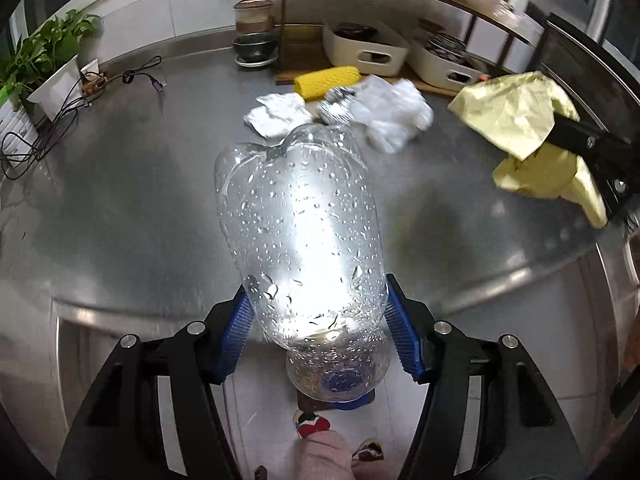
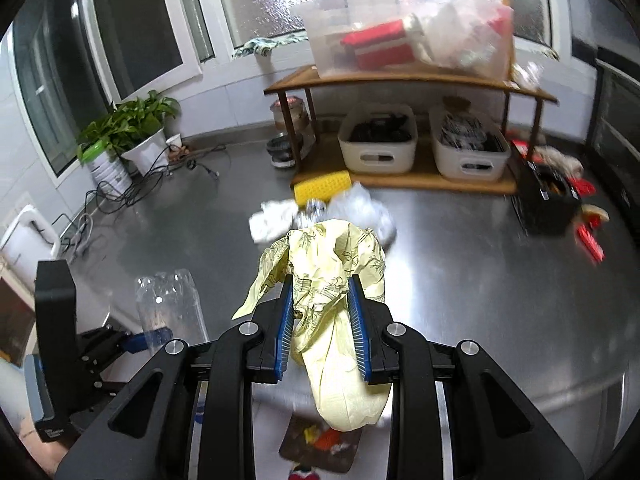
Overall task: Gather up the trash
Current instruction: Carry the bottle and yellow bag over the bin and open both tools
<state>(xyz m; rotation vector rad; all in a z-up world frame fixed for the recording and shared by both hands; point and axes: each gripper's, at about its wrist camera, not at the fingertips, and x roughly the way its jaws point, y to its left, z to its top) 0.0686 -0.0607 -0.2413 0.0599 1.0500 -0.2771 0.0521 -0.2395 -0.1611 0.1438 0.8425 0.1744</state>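
Note:
My left gripper (image 1: 318,332) is shut on a clear plastic bottle (image 1: 304,232), wet with droplets, blue cap toward me, held above the steel counter's front edge (image 1: 120,220). My right gripper (image 2: 322,332) is shut on a crumpled pale yellow paper wrapper (image 2: 336,276), held over the counter; it also shows in the left wrist view (image 1: 516,120). On the counter lie crumpled white paper (image 1: 280,114), a foil ball (image 1: 338,106), a white plastic wad (image 1: 394,114) and a yellow corn cob (image 1: 326,80). The bottle shows at the left of the right wrist view (image 2: 168,304).
A wooden shelf rack (image 2: 400,76) at the back holds two white bins (image 2: 376,144) and a clear box on top. Potted plant (image 2: 128,128) and cables (image 1: 60,116) at the left. Black box (image 2: 548,200) with red packets at the right. Floor and a mat below the counter edge.

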